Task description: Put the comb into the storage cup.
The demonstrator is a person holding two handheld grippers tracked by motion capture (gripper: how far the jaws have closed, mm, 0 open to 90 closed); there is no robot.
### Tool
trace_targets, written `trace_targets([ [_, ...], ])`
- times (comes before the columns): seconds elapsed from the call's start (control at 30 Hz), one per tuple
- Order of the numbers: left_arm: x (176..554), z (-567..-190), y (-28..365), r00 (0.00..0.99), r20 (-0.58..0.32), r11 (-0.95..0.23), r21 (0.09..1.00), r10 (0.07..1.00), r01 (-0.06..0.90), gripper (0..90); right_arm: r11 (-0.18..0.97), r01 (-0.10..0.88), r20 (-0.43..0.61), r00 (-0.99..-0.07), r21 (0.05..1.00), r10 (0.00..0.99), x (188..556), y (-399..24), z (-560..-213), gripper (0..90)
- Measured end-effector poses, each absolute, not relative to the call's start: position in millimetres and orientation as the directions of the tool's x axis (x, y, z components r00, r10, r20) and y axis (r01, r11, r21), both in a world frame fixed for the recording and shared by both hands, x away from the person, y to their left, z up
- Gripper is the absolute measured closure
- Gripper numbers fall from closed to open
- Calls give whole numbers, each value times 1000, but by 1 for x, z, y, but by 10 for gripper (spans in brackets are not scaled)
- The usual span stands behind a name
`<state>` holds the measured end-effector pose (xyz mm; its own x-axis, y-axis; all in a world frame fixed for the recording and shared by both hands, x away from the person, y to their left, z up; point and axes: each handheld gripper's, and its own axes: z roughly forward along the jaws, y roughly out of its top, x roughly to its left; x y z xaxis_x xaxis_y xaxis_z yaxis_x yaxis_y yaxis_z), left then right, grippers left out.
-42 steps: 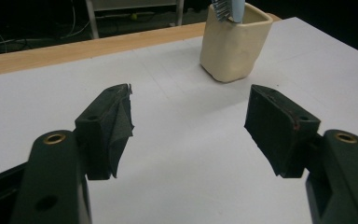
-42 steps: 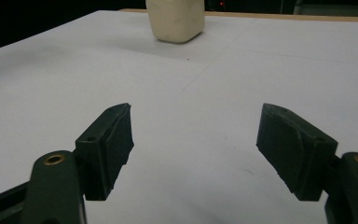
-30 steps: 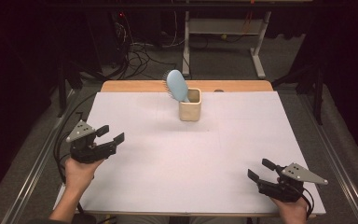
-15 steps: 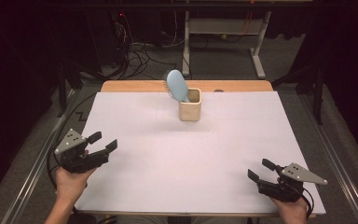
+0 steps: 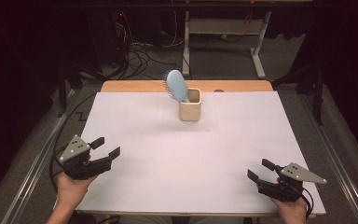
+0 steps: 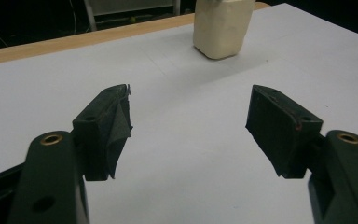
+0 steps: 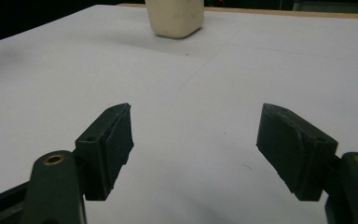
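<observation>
Since the earlier frame, the left gripper (image 5: 103, 148) sits nearer the table's (image 5: 223, 158) front left corner; the right gripper (image 5: 258, 171) stays near the front right. Both stand half open, empty. A blue oval hairbrush (image 5: 177, 85) leans in a cream, rounded-square cup (image 5: 189, 111) near the far edge. Gripper views show the cup's matte wall, cropping the brush.

The person's left hand (image 5: 71, 187) comes in from the bottom left, holding the black two-jaw left gripper (image 5: 108, 147) low and pointing up-right, jaws spread with nothing between them. The right hand (image 5: 292, 209), at the bottom right, holds the matching right gripper (image 5: 260, 170) pointing up-left, jaws likewise parted and empty.
</observation>
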<state>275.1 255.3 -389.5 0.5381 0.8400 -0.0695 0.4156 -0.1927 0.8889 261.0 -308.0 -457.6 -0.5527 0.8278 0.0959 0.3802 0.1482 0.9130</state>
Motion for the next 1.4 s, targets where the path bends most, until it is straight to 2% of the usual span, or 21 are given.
trace_targets([
  [0.8, 268, -414, 257, 535, -101, -165, 890, 839, 425, 311, 137, 388, 107, -545, 911, 832, 262, -311, -458, 273],
  [1.4, 275, -430, 255, 520, -135, -130, 888, 844, 441, 312, 137, 391, 106, -540, 910, 835, 261, -311, -459, 273],
])
